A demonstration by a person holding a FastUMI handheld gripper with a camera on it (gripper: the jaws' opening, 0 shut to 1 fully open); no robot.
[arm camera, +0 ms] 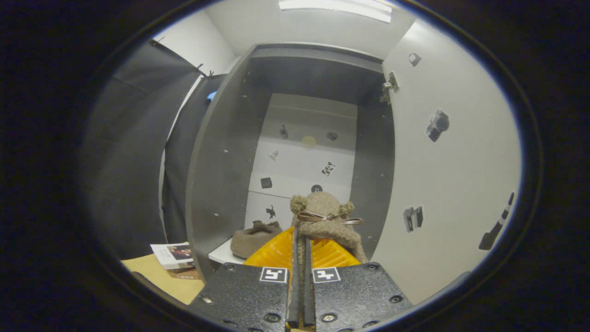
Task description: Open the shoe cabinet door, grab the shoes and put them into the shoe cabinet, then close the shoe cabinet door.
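The gripper (302, 240) was clamped narrowly on a fuzzy shoe (328, 221) before the open shoe cabinet (221, 152), where another shoe (252, 240) lay; booklet (173, 254) writing was illegible.

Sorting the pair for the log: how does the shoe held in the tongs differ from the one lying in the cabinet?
The held shoe is raised and pinched by the tongs; the shelved shoe rests on the white shelf. The held shoe's bow faces the camera; the shelved shoe's bow is hard to see. Both are fuzzy and brown.
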